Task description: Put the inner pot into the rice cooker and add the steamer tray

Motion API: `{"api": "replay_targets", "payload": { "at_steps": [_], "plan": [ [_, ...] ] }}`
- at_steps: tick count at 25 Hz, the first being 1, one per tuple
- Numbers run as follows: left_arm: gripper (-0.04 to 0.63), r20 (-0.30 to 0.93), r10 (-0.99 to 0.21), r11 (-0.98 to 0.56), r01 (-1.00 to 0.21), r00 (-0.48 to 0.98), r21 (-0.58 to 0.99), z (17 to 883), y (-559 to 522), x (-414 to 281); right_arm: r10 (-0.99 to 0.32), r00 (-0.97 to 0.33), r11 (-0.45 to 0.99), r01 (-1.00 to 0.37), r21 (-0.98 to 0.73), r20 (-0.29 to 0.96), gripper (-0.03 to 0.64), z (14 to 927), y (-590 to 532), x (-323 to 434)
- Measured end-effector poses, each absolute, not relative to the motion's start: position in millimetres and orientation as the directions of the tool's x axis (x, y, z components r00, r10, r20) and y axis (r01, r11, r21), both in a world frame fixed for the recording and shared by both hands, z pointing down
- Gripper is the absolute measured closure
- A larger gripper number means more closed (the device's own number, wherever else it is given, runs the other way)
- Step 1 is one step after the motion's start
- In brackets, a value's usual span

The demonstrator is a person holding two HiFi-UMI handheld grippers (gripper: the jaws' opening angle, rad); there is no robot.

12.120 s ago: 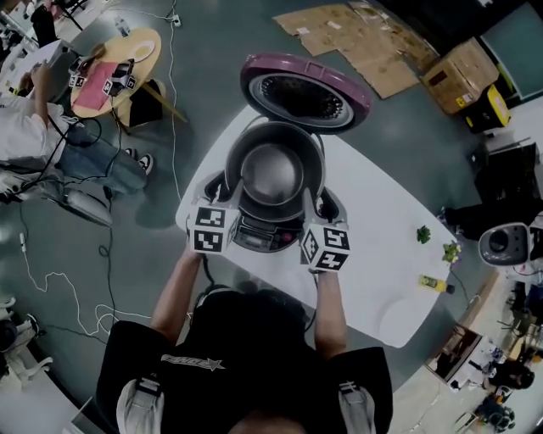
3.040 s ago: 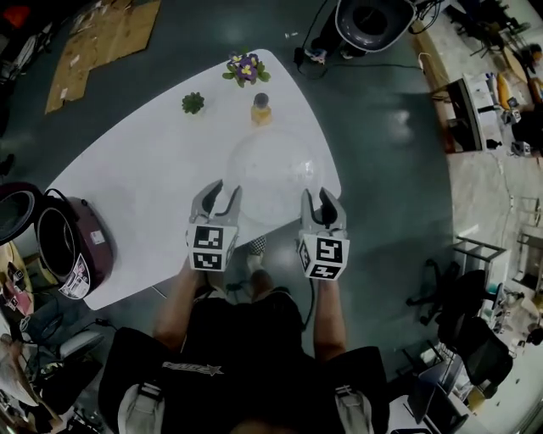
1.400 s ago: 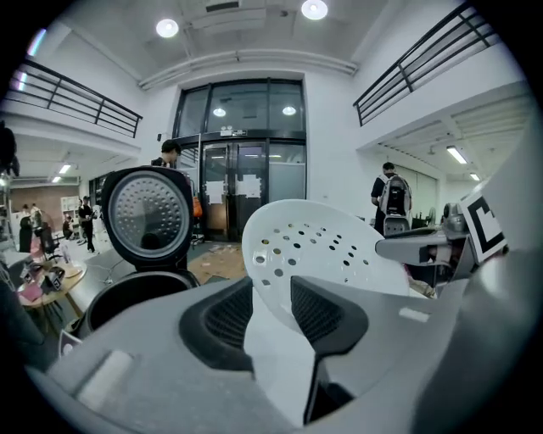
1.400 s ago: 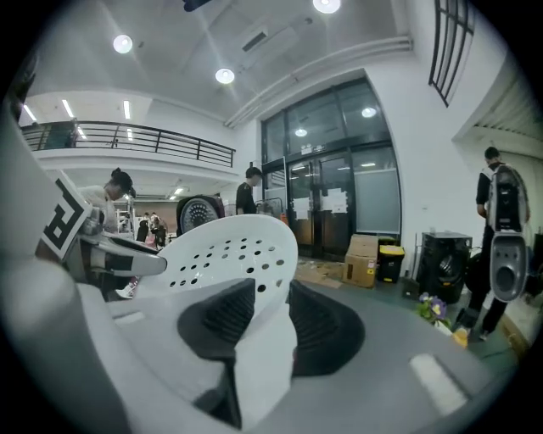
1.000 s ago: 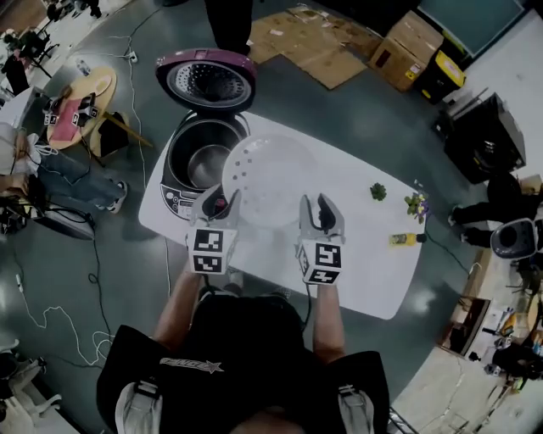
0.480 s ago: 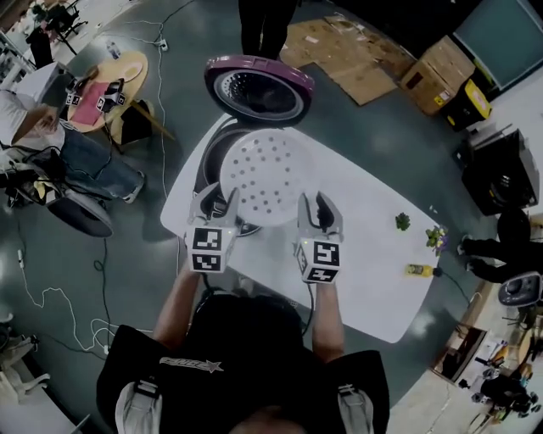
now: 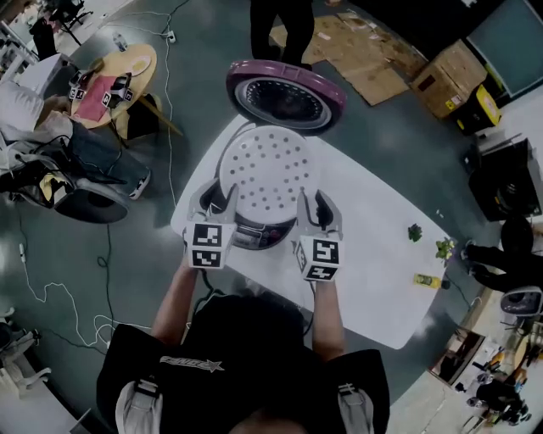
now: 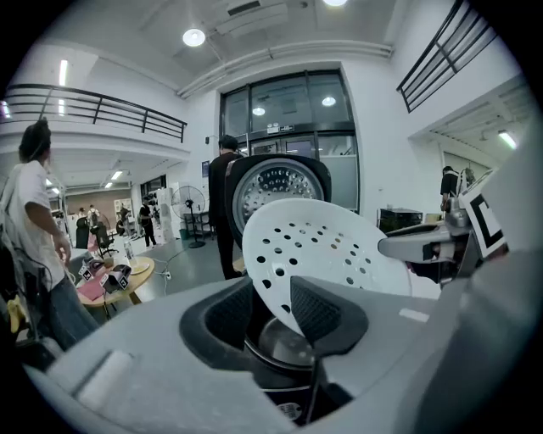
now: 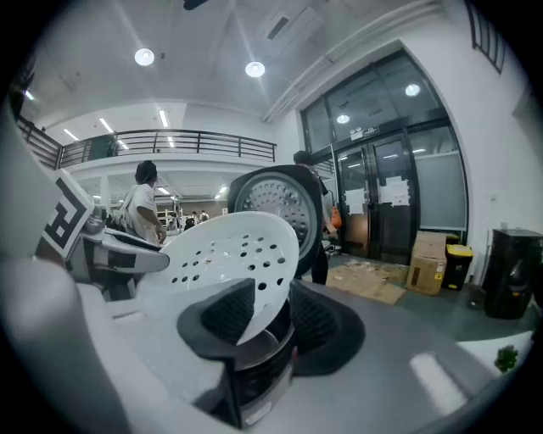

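Note:
A white perforated steamer tray (image 7: 267,174) hangs level above the open rice cooker (image 7: 254,233), covering its mouth in the head view. My left gripper (image 7: 217,198) is shut on the tray's left rim and my right gripper (image 7: 315,202) on its right rim. In the left gripper view the tray (image 8: 322,250) runs between the dark pads (image 8: 318,307), with the metal inner pot (image 8: 284,343) in the cooker below. The right gripper view has the tray (image 9: 225,254) tilting over the cooker (image 9: 259,364). The purple lid (image 7: 284,93) stands open behind.
The cooker sits at the left end of a white table (image 7: 373,254). Two small plants (image 7: 416,231) and a yellow bottle (image 7: 428,280) stand near its right edge. A person stands just behind the lid (image 7: 280,21), another sits at a round table (image 7: 127,72) to the left.
Both grippers have carried the tray from the cooker's right side to directly above its opening. The grip on both rims has not changed.

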State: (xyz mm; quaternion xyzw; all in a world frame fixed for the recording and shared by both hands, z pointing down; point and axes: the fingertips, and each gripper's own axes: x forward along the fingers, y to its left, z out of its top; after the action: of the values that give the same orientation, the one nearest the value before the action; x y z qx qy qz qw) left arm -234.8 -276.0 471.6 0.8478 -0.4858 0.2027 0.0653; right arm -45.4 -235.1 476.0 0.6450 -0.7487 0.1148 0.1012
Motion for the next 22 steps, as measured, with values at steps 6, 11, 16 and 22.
{"api": "replay_targets", "payload": {
  "at_steps": [6,11,16,22],
  "plan": [
    [0.448,0.443,-0.785,-0.523,-0.847,0.434,-0.096,488,-294,-242,-0.928,-0.155,0.147,-0.988,-0.049,0.338,0.485,493,-251,-54],
    [0.448,0.490,-0.760,-0.533,-0.841,0.427,-0.093,505,-301,-246,-0.906,-0.159,0.146,-0.987,-0.063,0.391,0.485,510,-255,-58],
    [0.442,0.534,-0.727,-0.554,-0.828,0.431,-0.087,522,-297,-244,-0.884,-0.153,0.139,-0.988,-0.065,0.441,0.485,526,-252,-57],
    [0.437,0.566,-0.704,-0.565,-0.821,0.430,-0.078,538,-293,-242,-0.863,-0.140,0.126,-0.990,-0.062,0.486,0.483,544,-247,-55]
  ]
}}
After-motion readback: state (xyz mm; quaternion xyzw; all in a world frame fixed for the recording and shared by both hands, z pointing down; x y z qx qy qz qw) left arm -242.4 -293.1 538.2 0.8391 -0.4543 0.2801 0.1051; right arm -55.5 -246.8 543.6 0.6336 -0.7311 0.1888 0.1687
